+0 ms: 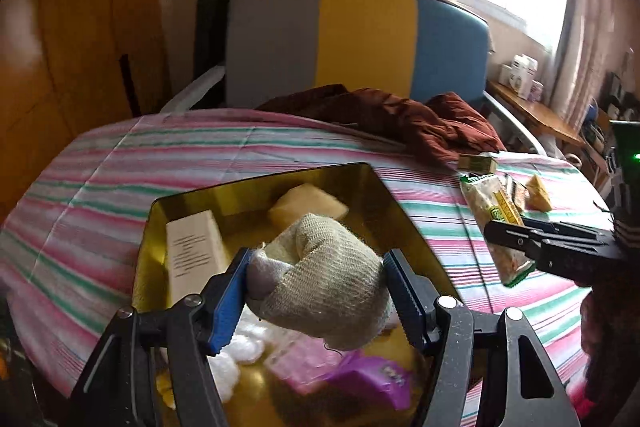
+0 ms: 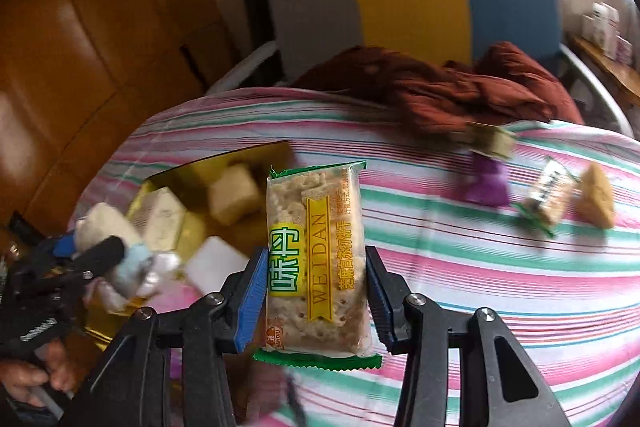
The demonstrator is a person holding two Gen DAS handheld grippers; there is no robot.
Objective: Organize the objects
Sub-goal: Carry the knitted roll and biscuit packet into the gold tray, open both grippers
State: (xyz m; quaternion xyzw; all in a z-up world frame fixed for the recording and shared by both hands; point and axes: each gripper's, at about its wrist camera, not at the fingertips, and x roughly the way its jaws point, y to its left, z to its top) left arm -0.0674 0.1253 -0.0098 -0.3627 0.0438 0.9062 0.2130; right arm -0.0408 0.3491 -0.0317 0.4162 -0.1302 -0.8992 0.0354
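Both grippers grip: left gripper [image 1: 316, 291] squeezes a beige knitted bundle [image 1: 324, 279], right gripper [image 2: 316, 291] a clear green-edged cracker packet [image 2: 316, 259].

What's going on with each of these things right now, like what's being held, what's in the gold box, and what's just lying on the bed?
Left gripper: shut on bandage roll, above the gold tin.
Right gripper: shut on cracker packet.
Gold tin: open, partly filled.
Small cracker packet: lying on the striped bedspread.
Brown cloth: crumpled.
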